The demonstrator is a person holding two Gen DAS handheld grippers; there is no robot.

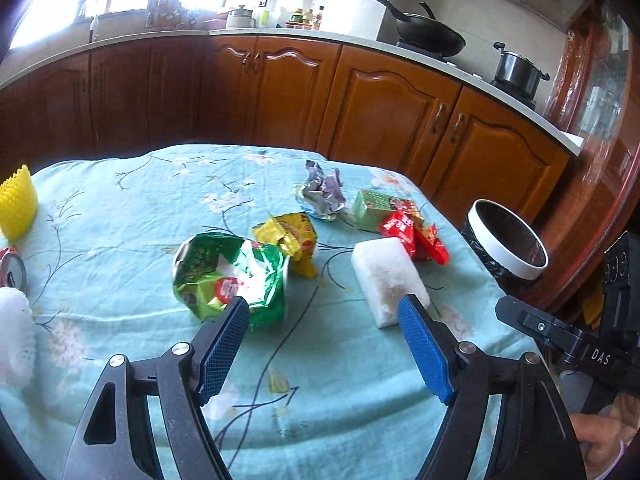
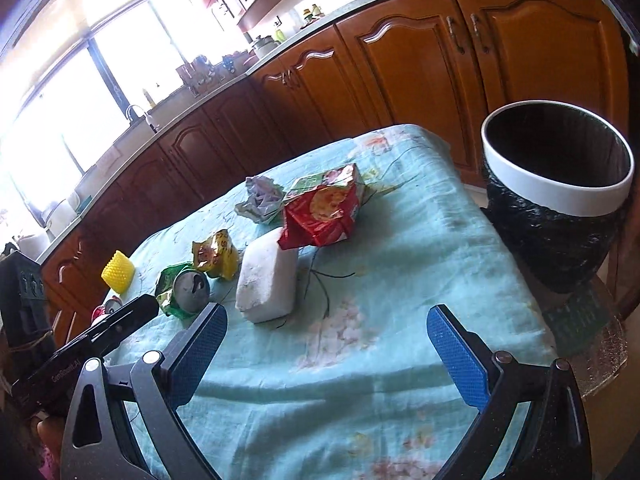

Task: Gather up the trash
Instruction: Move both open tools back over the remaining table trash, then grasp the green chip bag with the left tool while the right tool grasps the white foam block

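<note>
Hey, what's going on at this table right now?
A person holds a two-finger gripper in each hand over a table strewn with trash. The left gripper and right gripper are both open and empty. The green wrapper, white foam block and red wrapper are uncollected; the bin waits alongside.

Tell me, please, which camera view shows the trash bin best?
The right wrist view. There the trash bin is large and near: its white rim, dark inside and black bag liner all show. In the left wrist view the same bin is smaller, beyond the table's right edge, with only its rim and a little liner visible.
</note>
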